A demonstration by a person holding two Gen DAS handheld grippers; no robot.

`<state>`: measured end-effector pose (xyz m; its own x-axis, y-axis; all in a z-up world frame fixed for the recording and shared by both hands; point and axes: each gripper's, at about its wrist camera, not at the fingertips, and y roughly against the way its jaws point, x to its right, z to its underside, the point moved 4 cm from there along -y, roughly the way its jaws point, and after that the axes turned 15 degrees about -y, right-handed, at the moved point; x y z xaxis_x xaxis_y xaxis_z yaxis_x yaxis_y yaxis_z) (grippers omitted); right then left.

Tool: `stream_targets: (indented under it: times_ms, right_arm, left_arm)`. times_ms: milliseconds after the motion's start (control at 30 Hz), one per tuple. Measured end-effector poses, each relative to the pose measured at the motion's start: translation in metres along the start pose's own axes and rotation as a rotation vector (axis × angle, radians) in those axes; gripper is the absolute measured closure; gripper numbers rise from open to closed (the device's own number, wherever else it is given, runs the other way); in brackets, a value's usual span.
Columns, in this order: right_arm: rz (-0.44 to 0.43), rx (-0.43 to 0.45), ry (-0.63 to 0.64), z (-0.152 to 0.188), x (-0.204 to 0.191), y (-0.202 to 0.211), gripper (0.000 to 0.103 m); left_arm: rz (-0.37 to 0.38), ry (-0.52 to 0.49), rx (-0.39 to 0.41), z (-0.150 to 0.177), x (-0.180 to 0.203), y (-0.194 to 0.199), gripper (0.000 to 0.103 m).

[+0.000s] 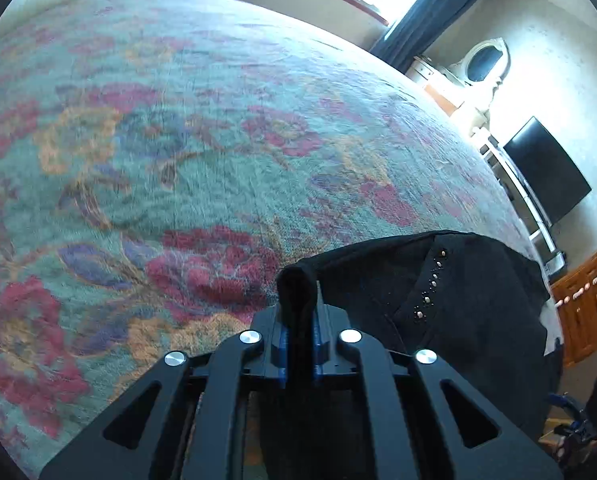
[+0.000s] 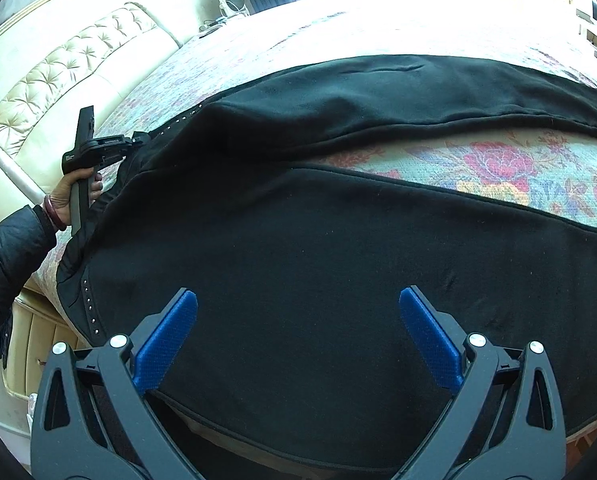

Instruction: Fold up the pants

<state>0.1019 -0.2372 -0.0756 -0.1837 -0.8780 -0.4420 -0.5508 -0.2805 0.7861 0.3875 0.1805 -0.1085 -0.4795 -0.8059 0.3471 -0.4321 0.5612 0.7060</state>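
Note:
Black pants (image 2: 318, 248) with small metal studs lie spread on a floral bedspread (image 2: 498, 164), the two legs running to the right with a gap between them. My left gripper (image 1: 298, 312) is shut on a fold of the pants' waist (image 1: 296, 280) and lifts it off the bed; the pants (image 1: 438, 300) hang to its right. The left gripper also shows in the right wrist view (image 2: 136, 140) at the far left, held by a hand. My right gripper (image 2: 298, 328) is open and empty, just above the near leg by the bed's front edge.
The floral bedspread (image 1: 218, 140) stretches ahead of the left gripper. A cream tufted headboard (image 2: 58, 80) stands at the left. A dark screen (image 1: 546, 172), a wooden cabinet (image 1: 590, 300) and a mirror (image 1: 484, 62) stand by the wall beyond the bed.

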Motion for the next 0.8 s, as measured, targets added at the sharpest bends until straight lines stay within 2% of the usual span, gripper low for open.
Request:
stream_targets:
  times_ms: [100, 167, 333, 367, 500, 533, 567, 633, 700, 733, 767, 800]
  right_arm:
    - [-0.019, 0.017, 0.041, -0.017, -0.003, 0.003, 0.002]
    - [-0.053, 0.038, 0.092, -0.041, -0.007, 0.006, 0.002]
    - [-0.131, 0.088, 0.329, -0.143, -0.009, 0.0, 0.002]
    - [-0.126, 0.084, 0.377, -0.166, -0.007, -0.008, 0.002]
    - [-0.072, -0.055, 0.469, -0.244, 0.005, -0.063, 0.004]
    - [-0.044, -0.083, 0.496, -0.26, 0.008, -0.079, 0.016]
    - [-0.029, -0.12, 0.505, -0.272, 0.01, -0.095, 0.033]
    - [-0.021, -0.195, 0.489, -0.288, 0.016, -0.121, 0.046]
    - [-0.01, -0.247, 0.519, -0.291, 0.014, -0.143, 0.045]
    - [-0.005, -0.269, 0.549, -0.288, 0.012, -0.153, 0.041]
    - [-0.008, -0.282, 0.576, -0.286, 0.009, -0.159, 0.03]
    - [-0.012, -0.285, 0.595, -0.283, 0.004, -0.163, 0.024]
  left_arm:
    - [0.016, -0.011, 0.008, 0.001, 0.001, 0.002, 0.097]
    - [0.032, 0.001, 0.011, 0.001, -0.001, 0.004, 0.097]
    - [0.065, 0.032, 0.014, 0.003, -0.007, 0.002, 0.097]
    - [0.069, 0.033, 0.017, 0.003, -0.008, 0.0, 0.097]
    - [0.089, 0.045, 0.033, 0.004, -0.008, 0.001, 0.097]
    - [0.094, 0.05, 0.034, 0.004, -0.009, 0.001, 0.096]
    - [0.097, 0.052, 0.033, 0.003, -0.009, 0.001, 0.095]
    - [0.091, 0.044, 0.027, 0.0, -0.007, -0.001, 0.093]
    - [0.085, 0.029, 0.02, -0.002, -0.005, -0.003, 0.092]
    - [0.086, 0.028, 0.016, -0.003, -0.005, -0.004, 0.092]
    - [0.094, 0.026, 0.016, -0.002, -0.007, -0.003, 0.092]
    - [0.095, 0.02, 0.013, -0.002, -0.006, -0.003, 0.091]
